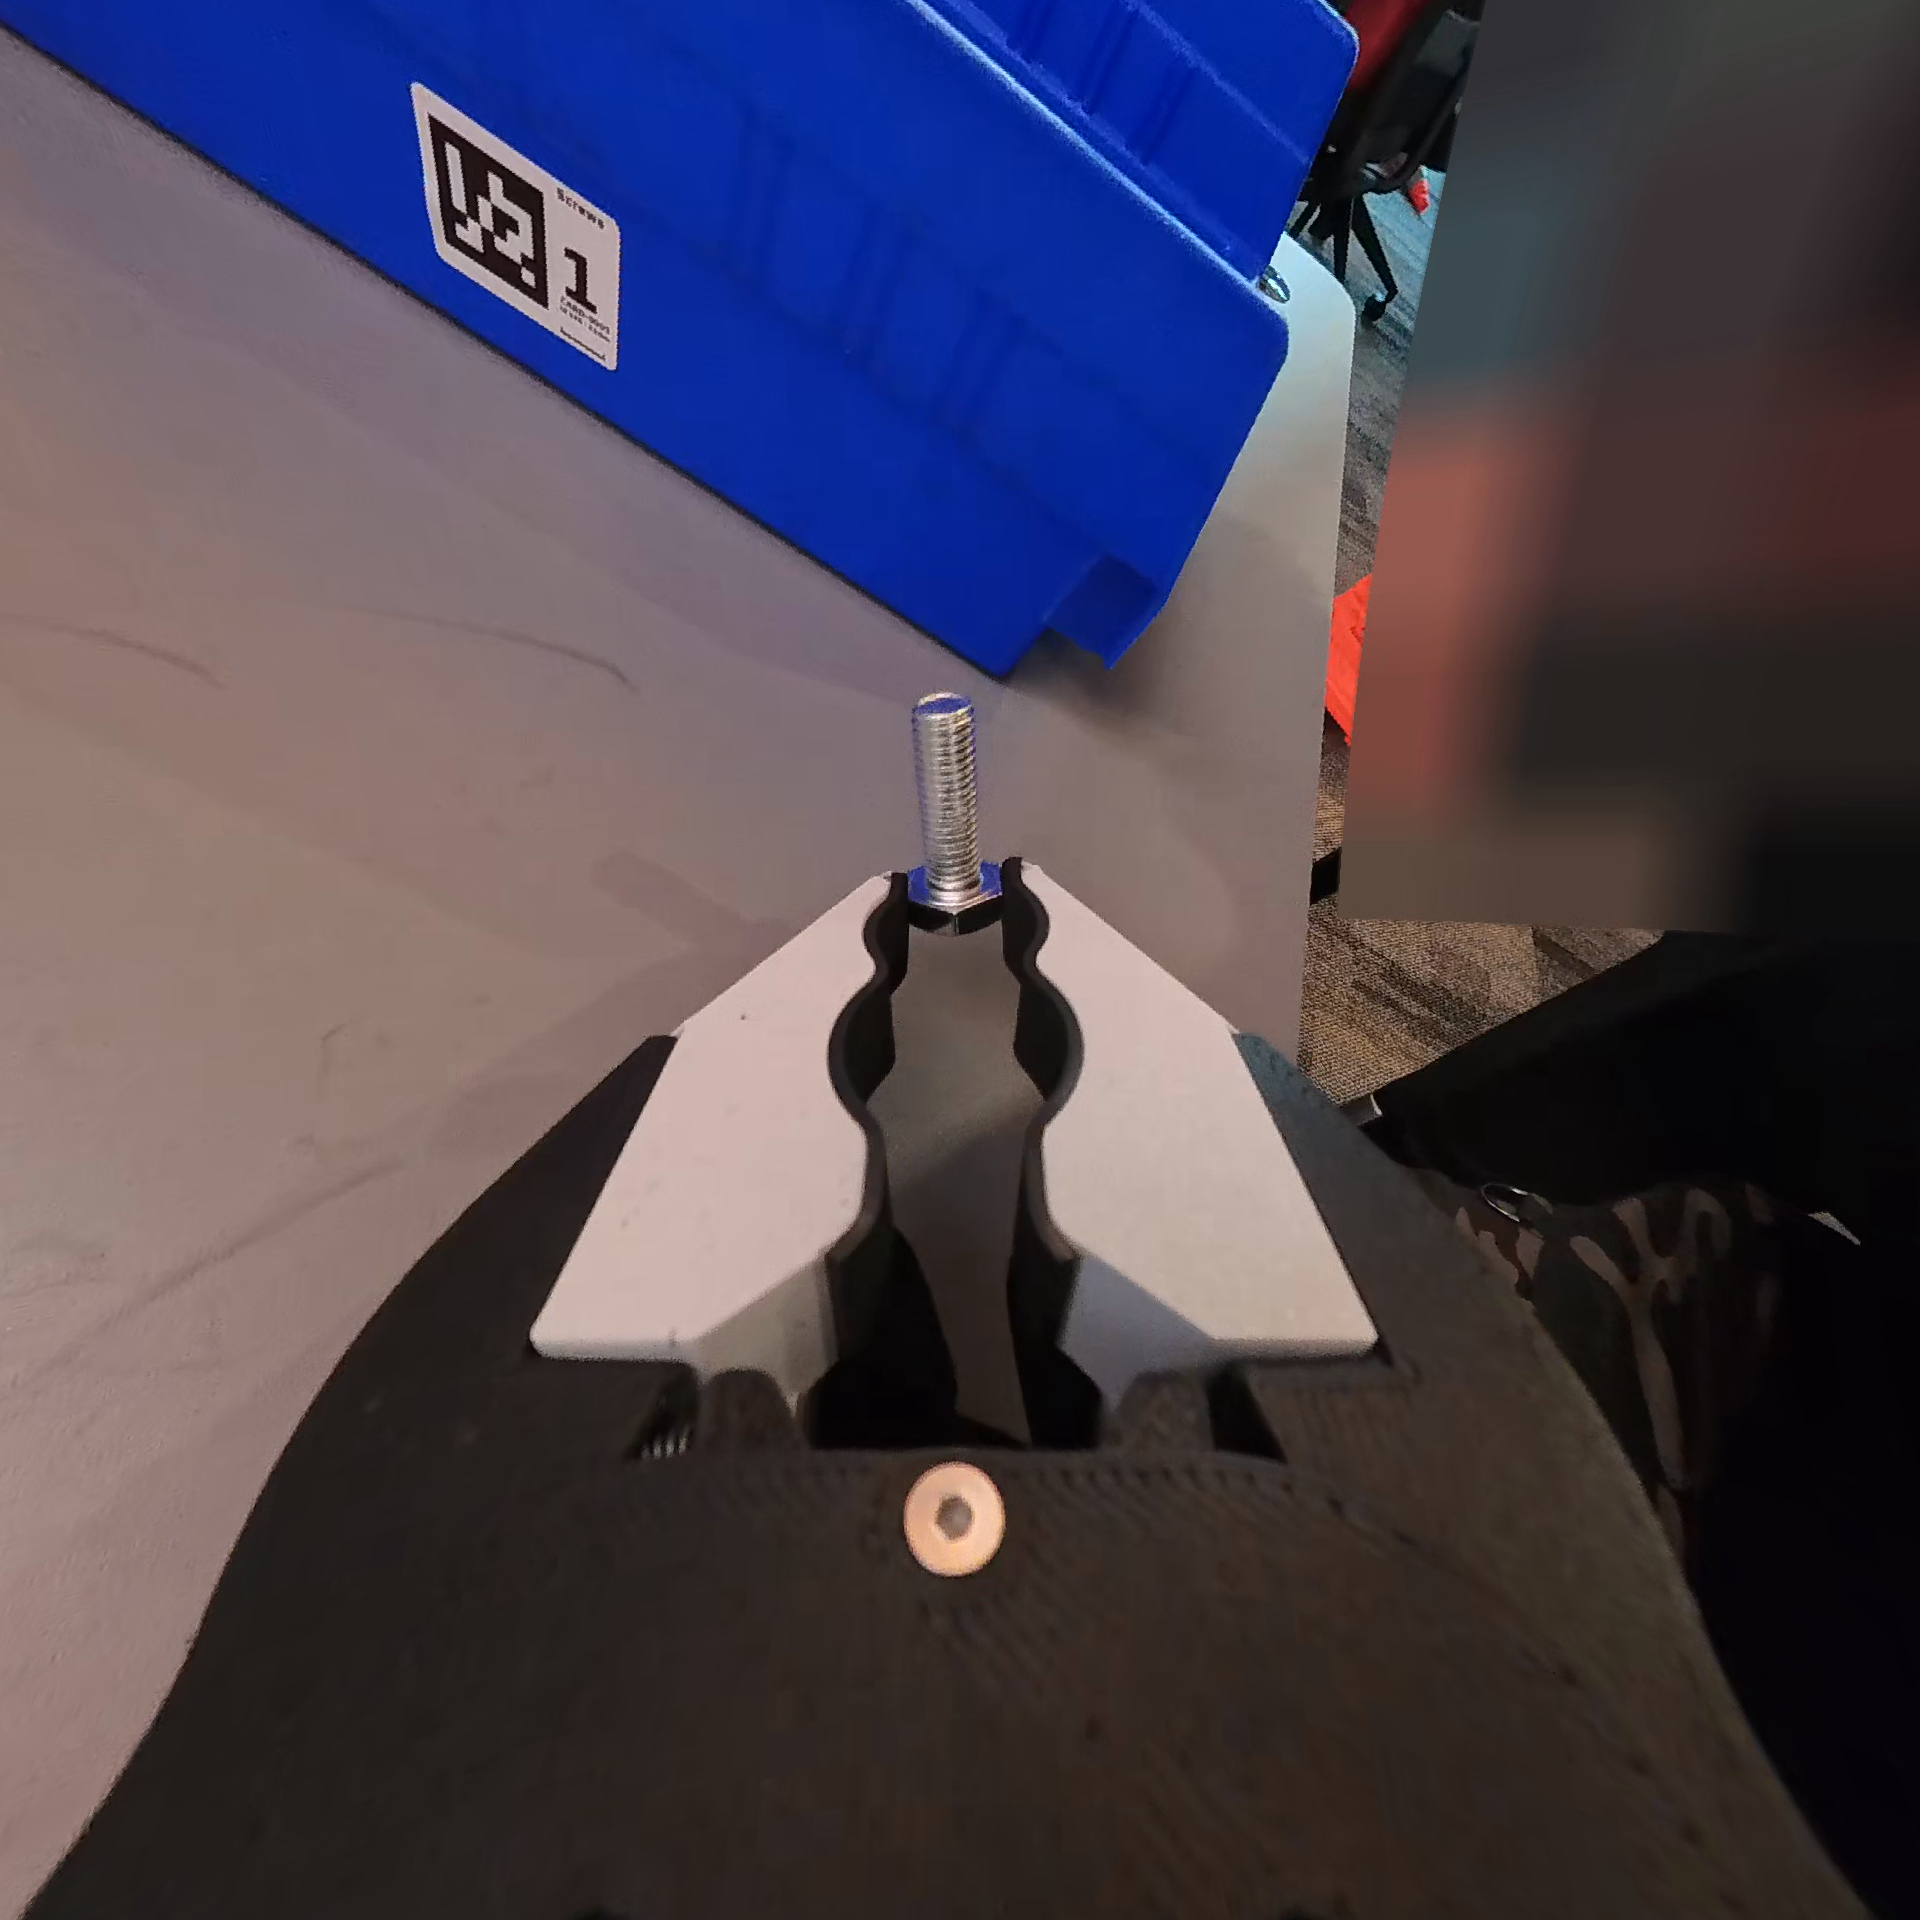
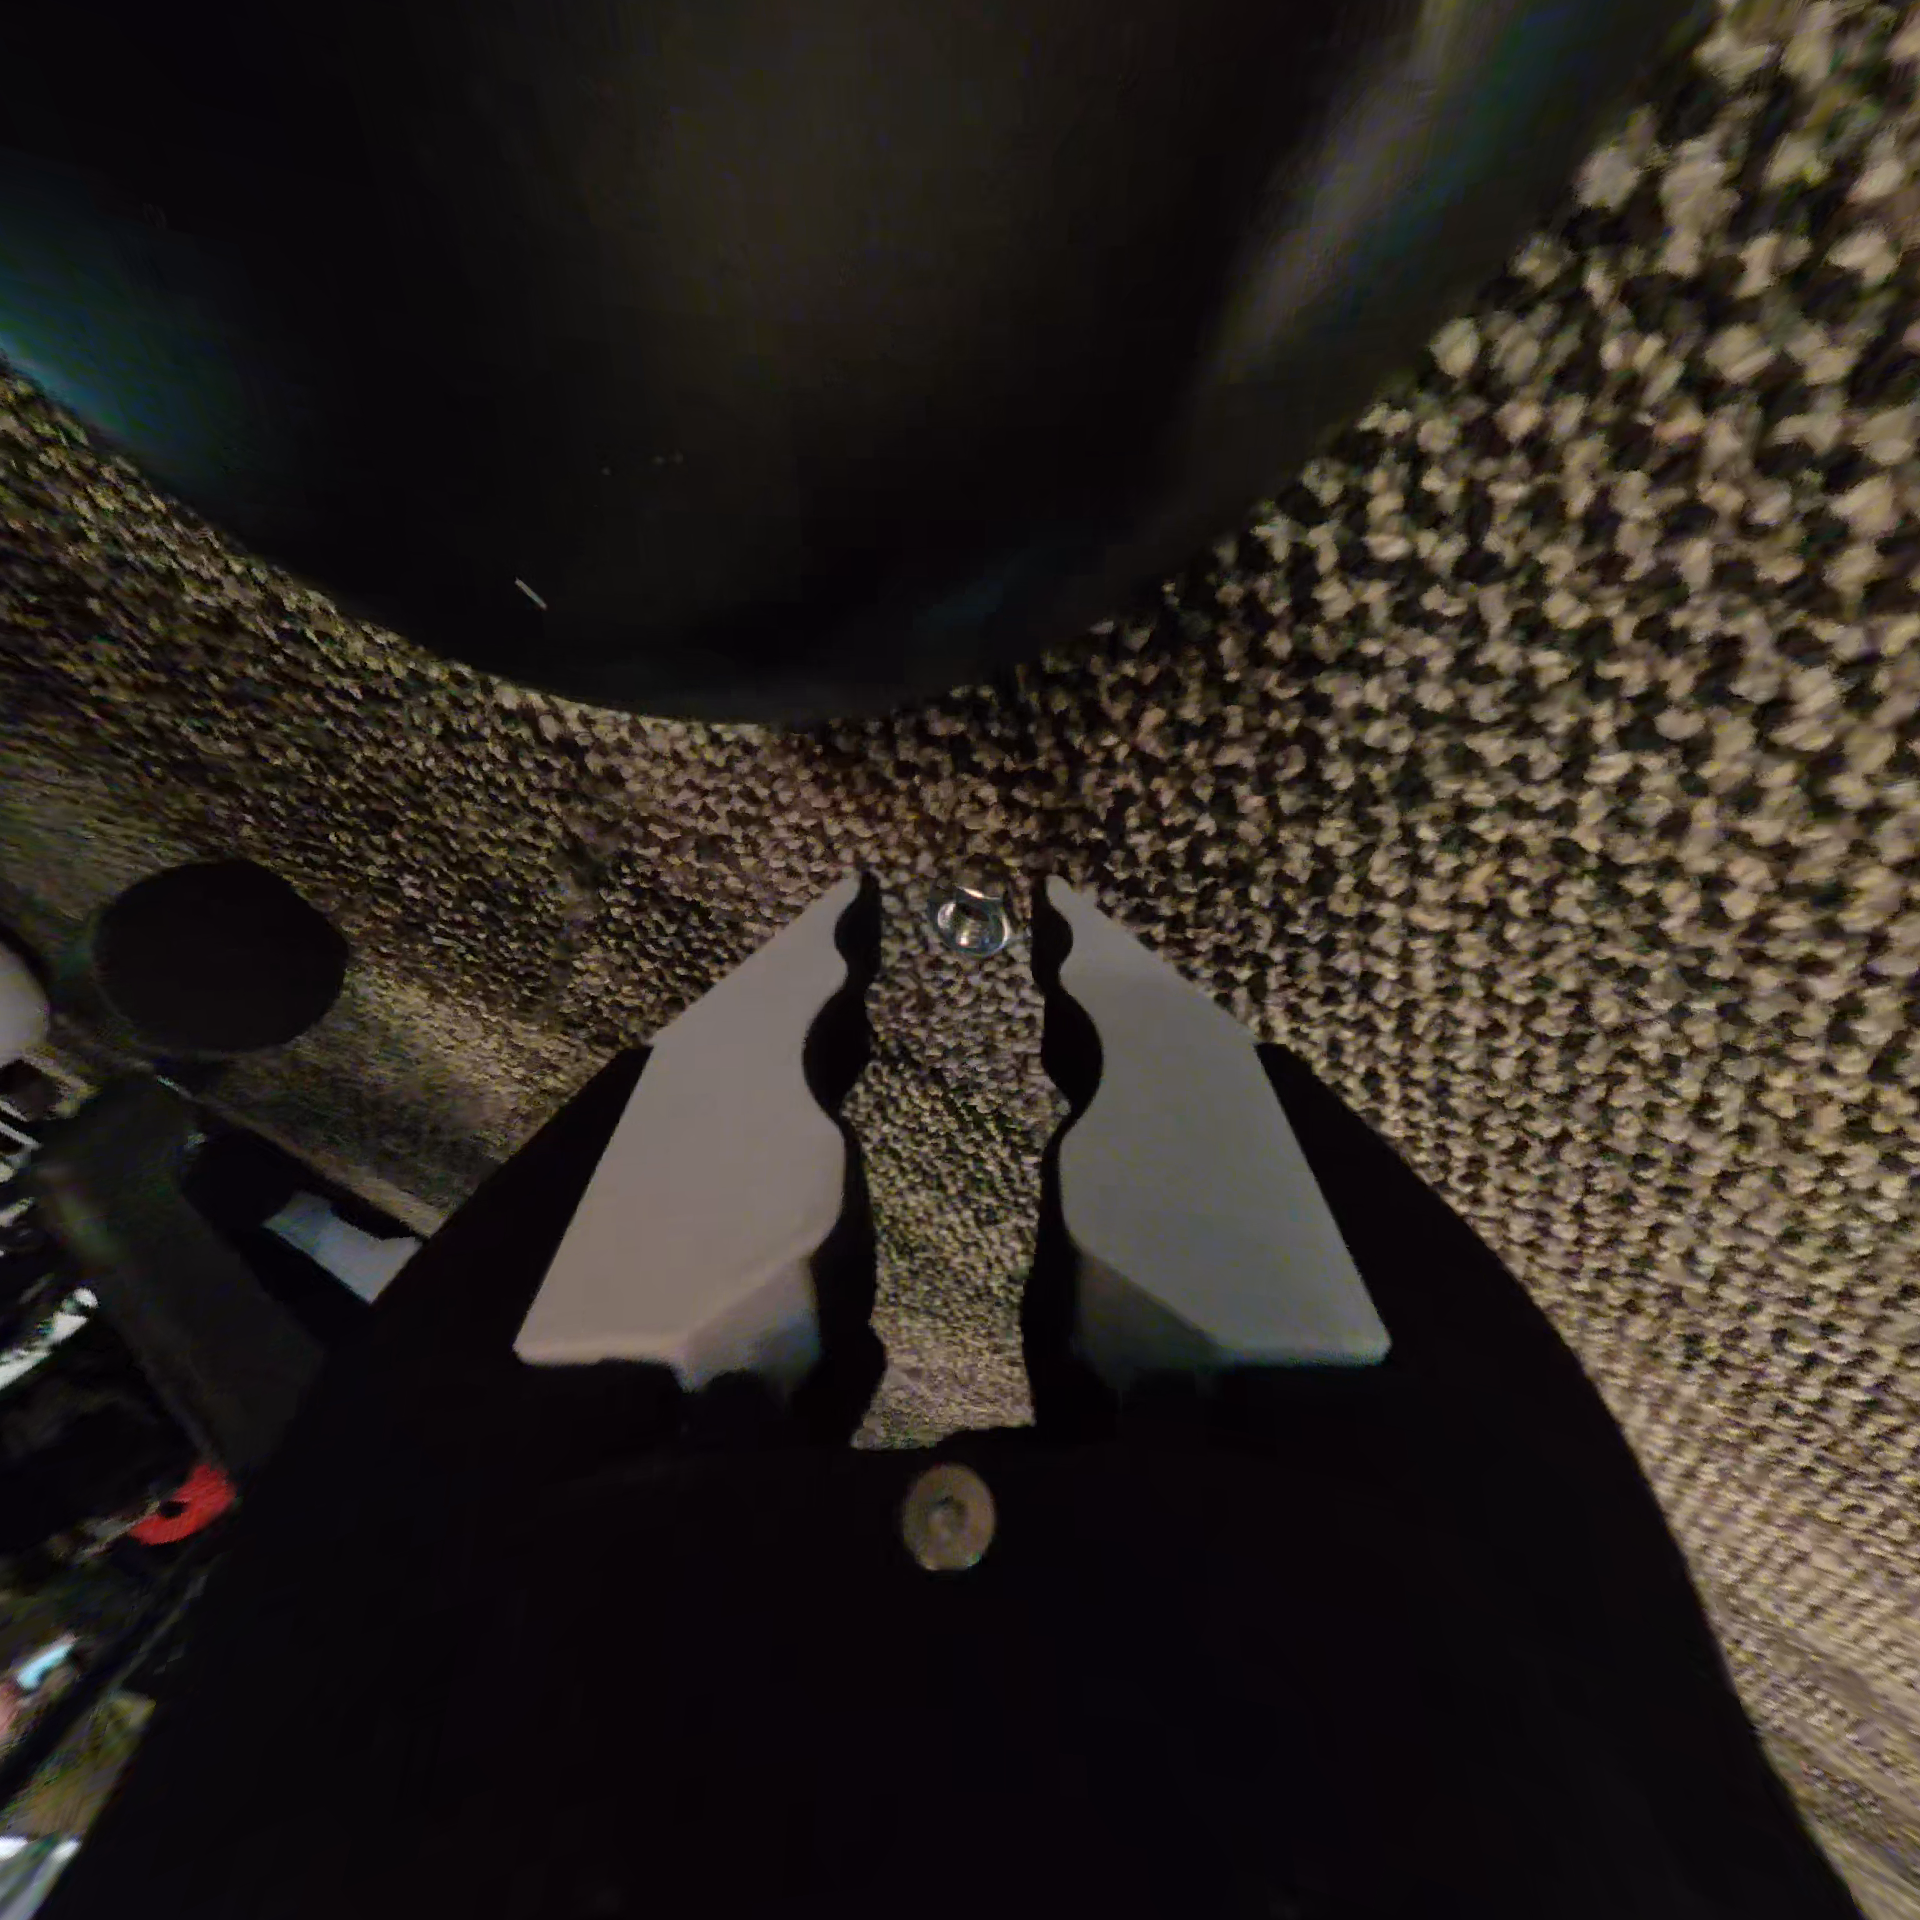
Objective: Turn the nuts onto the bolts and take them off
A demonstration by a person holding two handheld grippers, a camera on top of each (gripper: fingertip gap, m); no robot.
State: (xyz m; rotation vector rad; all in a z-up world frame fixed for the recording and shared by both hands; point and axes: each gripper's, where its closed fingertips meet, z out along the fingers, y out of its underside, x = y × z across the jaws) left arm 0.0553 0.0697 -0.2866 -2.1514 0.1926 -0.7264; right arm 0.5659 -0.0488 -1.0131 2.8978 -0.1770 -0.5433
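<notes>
One bolt (image 1: 943, 800) sits bare, pinched by its head in the left gripper (image 1: 954, 896) above the table (image 1: 312, 727), while the right gripper (image 2: 954, 902), jaws spread, hovers over a nut (image 2: 971, 923) lying on the carpet (image 2: 1455, 727), so I'd say threading hasn't started.

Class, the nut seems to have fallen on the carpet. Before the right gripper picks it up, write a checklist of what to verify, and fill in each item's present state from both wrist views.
1. Bolt held: ok, the left gripper is shut on its head, shaft pointing forward.
2. Bolt thread free: ok, no nut on the shaft.
3. Nut found: ok, it lies on the carpet.
4. Right gripper open: ok, the fingers stand apart on either side of the nut.
5. Fingers touching the nut: not ok, a gap shows on both sides.
6. Gripper low enough to close on the nut: cannot tell.
</notes>
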